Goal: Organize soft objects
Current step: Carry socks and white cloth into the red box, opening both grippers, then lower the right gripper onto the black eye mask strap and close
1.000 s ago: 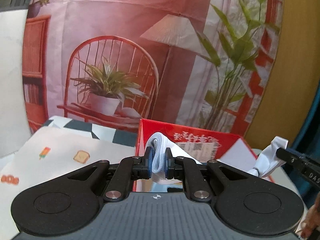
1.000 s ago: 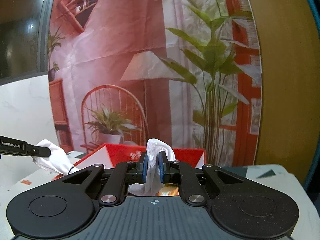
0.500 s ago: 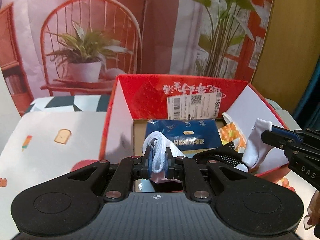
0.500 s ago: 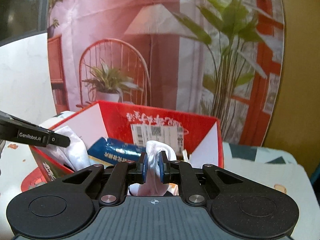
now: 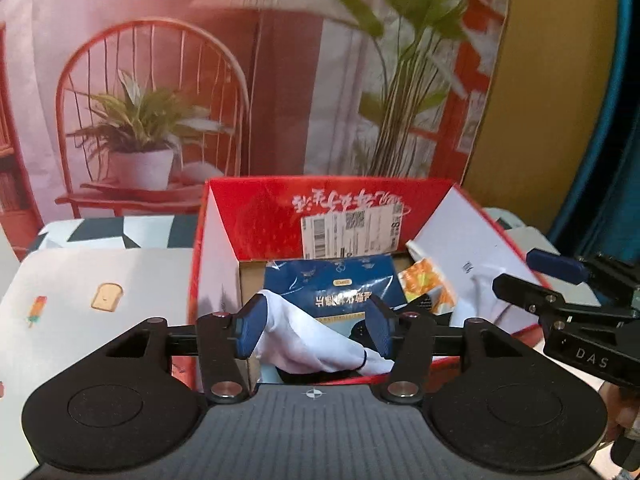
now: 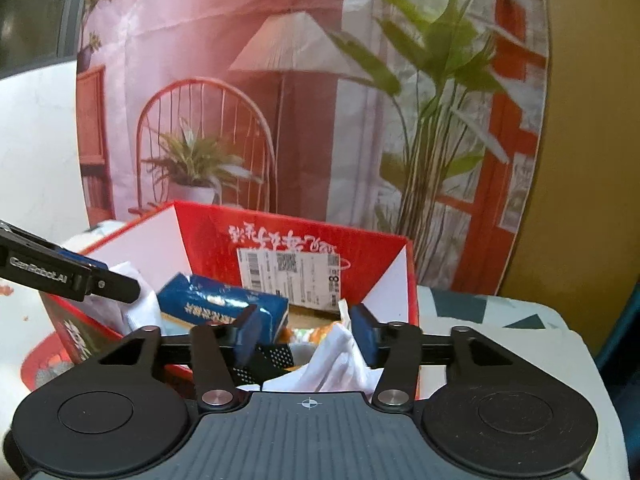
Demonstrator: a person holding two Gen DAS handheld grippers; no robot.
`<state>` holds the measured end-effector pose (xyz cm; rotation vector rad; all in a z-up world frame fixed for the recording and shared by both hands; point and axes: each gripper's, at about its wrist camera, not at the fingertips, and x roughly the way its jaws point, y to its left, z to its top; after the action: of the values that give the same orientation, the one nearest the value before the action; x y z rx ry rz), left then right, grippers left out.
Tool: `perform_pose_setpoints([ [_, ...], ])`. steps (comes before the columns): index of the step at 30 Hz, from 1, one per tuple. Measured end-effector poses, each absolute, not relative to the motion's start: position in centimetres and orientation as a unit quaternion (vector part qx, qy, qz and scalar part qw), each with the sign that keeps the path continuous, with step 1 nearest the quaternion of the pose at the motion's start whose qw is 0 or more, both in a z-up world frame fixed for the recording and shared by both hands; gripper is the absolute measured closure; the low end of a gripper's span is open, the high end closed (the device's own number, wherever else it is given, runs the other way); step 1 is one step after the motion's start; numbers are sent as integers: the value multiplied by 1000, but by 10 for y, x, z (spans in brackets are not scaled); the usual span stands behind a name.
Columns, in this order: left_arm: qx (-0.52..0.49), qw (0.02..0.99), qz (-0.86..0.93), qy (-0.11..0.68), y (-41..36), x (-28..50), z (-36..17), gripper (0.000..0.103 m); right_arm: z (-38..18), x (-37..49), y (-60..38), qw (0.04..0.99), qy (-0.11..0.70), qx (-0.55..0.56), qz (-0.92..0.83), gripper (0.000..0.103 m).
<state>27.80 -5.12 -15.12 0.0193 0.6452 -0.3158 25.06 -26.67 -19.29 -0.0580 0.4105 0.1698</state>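
A red cardboard box (image 5: 320,208) (image 6: 280,240) stands open in front of both grippers. My left gripper (image 5: 316,330) hangs over its near edge, jaws opening; a white cloth (image 5: 308,344) sags loose between the blue pads, which do not press on it. My right gripper (image 6: 306,336) is over the box's right side, jaws also opening, and white cloth (image 6: 340,364) slumps against its right pad without being squeezed. Inside the box lie a blue packet (image 5: 340,292) (image 6: 224,304) and an orange packet (image 5: 424,284). Each gripper shows in the other's view: right gripper (image 5: 528,276), left gripper (image 6: 104,276).
The box stands on a tablecloth (image 5: 100,280) printed with toast and an ice lolly. A black mesh item (image 6: 272,356) lies in the box. Close behind hangs a backdrop (image 5: 160,100) printed with a chair and plants. A yellow wall (image 6: 592,160) is at the right.
Both grippers were shut on white cloth and now stand with jaws apart, the cloth slack between them. Both hands have come lower over the box.
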Motion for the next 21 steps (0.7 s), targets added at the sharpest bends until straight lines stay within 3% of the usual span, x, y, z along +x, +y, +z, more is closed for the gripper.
perform_pose_setpoints([
  [4,-48,933,-176,309,-35,244,-143,46,-190,224,-264,979,180,-7,98,54],
  [9,-49,933,-178,307,-21,204,-153,46,-197,190,-256,976,179,31,122,54],
  [21,-90,900,-114,411,-1,170,-251,48,-260,153,-222,943,276,72,173,54],
])
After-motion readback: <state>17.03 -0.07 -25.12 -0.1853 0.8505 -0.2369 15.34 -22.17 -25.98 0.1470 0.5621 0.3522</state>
